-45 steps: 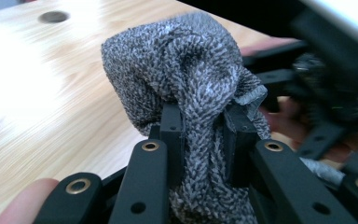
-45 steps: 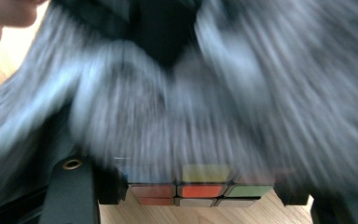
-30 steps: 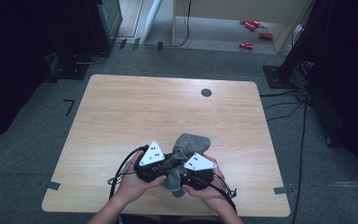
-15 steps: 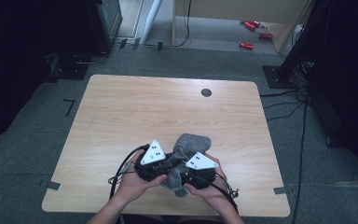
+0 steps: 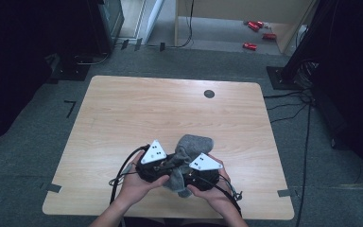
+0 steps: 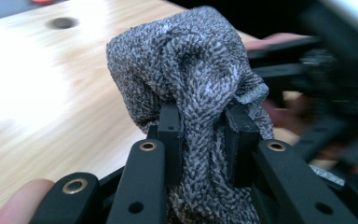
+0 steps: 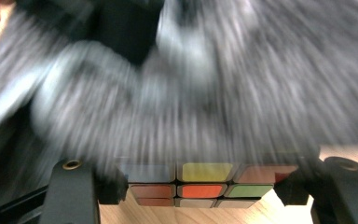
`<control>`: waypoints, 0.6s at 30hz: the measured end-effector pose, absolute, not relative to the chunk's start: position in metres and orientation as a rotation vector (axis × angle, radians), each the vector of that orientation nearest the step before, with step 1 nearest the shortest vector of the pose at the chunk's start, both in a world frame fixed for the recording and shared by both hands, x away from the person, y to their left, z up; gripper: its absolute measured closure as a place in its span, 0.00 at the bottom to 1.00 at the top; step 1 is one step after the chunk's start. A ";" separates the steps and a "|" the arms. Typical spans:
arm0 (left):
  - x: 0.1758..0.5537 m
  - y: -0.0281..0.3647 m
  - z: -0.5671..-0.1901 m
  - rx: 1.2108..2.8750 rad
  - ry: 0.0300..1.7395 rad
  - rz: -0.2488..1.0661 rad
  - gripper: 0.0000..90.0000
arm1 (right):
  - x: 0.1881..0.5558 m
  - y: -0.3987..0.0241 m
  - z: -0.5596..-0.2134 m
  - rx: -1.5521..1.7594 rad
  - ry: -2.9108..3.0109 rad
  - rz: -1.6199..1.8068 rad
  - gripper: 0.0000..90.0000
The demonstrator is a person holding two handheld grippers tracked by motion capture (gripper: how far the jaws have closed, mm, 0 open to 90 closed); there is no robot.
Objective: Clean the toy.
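Gripping a bunched grey cloth point(image 6: 191, 93), the left gripper point(image 6: 204, 133) had its jaws clamped tight on the fabric. The right gripper point(image 7: 200, 186) held a colour-tiled puzzle cube point(image 7: 200, 184) between its jaws, the cloth lying against the cube's top. Both grippers sat close together over the near edge of the wooden table point(image 5: 137, 109), cloth between them.
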State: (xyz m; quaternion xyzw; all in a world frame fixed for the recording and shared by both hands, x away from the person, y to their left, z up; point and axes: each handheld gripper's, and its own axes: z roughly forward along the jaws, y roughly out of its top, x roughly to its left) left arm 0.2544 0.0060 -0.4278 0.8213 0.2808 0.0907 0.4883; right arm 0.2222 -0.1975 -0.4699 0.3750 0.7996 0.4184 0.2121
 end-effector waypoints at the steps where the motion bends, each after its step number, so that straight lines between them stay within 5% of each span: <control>1: 0.257 0.011 -0.428 1.982 0.711 0.220 0.82 | 0.221 -0.197 -0.470 1.042 2.222 1.165 0.38; 8: 0.241 -0.009 -0.424 2.015 0.589 0.174 0.82 | 0.219 -0.193 -0.468 1.025 2.223 1.183 0.38; 18: 0.256 0.010 -0.428 1.968 0.697 0.151 0.82 | 0.219 -0.195 -0.470 1.032 2.231 1.164 0.38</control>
